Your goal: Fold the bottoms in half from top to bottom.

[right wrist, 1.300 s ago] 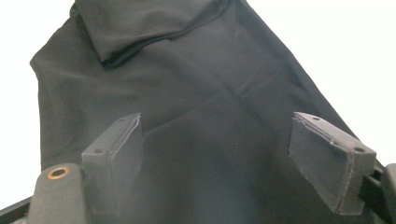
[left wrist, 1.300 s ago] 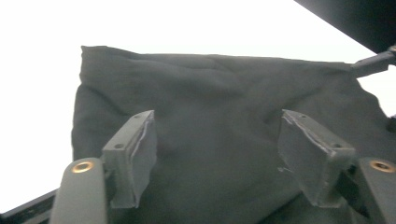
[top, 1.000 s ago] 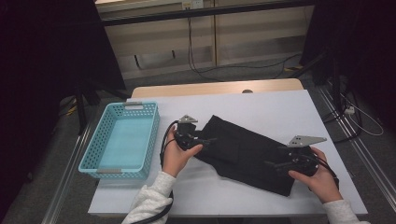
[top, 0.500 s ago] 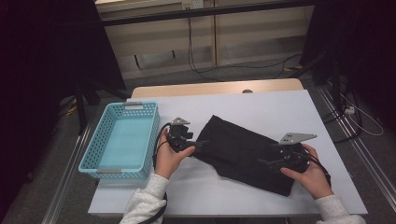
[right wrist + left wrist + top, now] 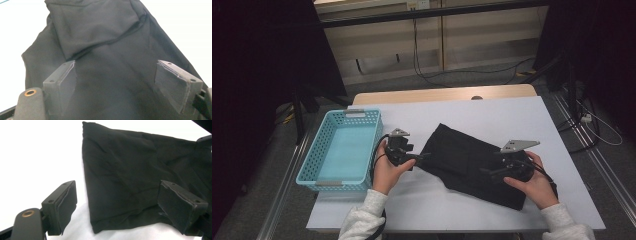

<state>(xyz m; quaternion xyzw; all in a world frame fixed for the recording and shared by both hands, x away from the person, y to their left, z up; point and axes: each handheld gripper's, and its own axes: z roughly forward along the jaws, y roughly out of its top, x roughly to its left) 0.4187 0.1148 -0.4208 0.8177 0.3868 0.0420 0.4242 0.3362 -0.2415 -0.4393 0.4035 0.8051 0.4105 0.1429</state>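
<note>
Just one black cloth (image 5: 472,162) (two grippers apart).

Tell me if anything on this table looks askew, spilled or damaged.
Nothing is spilled or damaged. The black cloth lies folded but slanted across the table, wrinkled, with one layer's edge crossing it unevenly. The basket sits squarely at the left. Both the left gripper and the right gripper stand open at the cloth.

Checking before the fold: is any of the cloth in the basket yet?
No, the black cloth lies wholly on the white table, beside the basket.
</note>
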